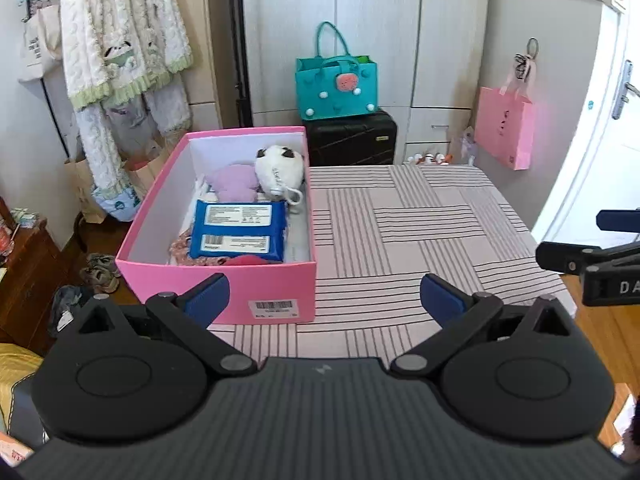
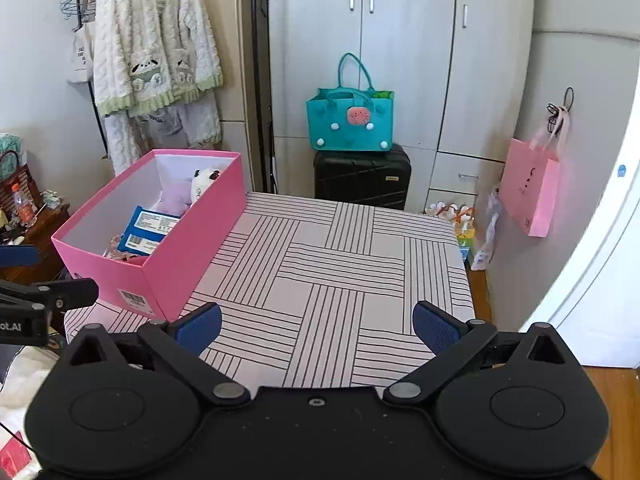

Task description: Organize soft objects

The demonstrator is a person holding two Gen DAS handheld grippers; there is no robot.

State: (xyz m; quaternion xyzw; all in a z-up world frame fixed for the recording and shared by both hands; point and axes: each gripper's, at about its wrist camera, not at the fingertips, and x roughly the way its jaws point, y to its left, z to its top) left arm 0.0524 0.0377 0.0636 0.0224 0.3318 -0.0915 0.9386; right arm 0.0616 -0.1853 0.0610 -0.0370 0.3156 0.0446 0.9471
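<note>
Striped worktop [image 2: 328, 264], bare to the right of the pink box [image 1: 218, 280], open out to its far and right edges. Pink box at the worktop's left edge, lid off. Inside the box: white plush [image 1: 280, 174] at the far end, purple soft item [image 1: 232, 182] beside it, blue wipes pack [image 1: 238, 230] nearer. Left tool [image 1: 324, 300] spread wide, holding nothing, just short of the box's near wall. Right tool [image 2: 318, 328] likewise wide open, empty, over bare worktop right of the box. Box interior fuller from the left wrist view.

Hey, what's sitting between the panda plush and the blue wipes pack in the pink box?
A purple plush lies between the panda and the wipes pack in the box, clearest in the left wrist view.
</note>
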